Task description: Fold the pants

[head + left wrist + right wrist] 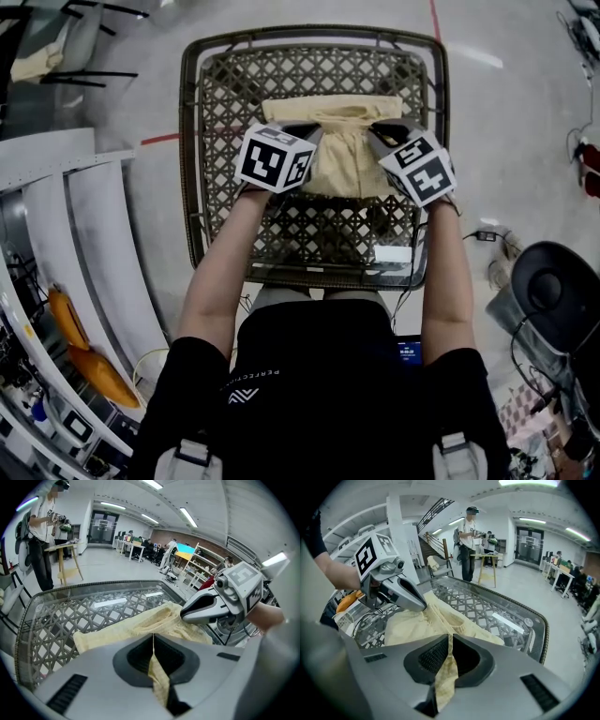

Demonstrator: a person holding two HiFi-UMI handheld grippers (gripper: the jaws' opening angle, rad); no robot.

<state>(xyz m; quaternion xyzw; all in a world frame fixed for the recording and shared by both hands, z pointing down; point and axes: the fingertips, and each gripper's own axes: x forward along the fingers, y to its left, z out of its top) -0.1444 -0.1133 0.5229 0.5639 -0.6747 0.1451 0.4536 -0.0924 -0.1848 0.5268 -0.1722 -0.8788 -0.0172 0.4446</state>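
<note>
Pale yellow pants (349, 159) lie folded on a glass-topped lattice table (214, 112). My left gripper (310, 132) is at the cloth's left side and my right gripper (379, 133) at its right side, both near the far edge. In the left gripper view the left gripper (153, 638) is shut on a strip of the pants (140, 624), which runs back between its jaws. In the right gripper view the right gripper (450, 639) pinches the pants (410, 624) the same way. Each gripper shows in the other's view: the right gripper (187, 615) and the left gripper (421, 605) both sit on the cloth.
The table's dark raised rim (189, 169) surrounds the glass. White shelving (66, 244) stands at the left, a black round chair (556, 281) and cables at the right. A person (468, 541) stands by a wooden stool (65, 564) beyond the table.
</note>
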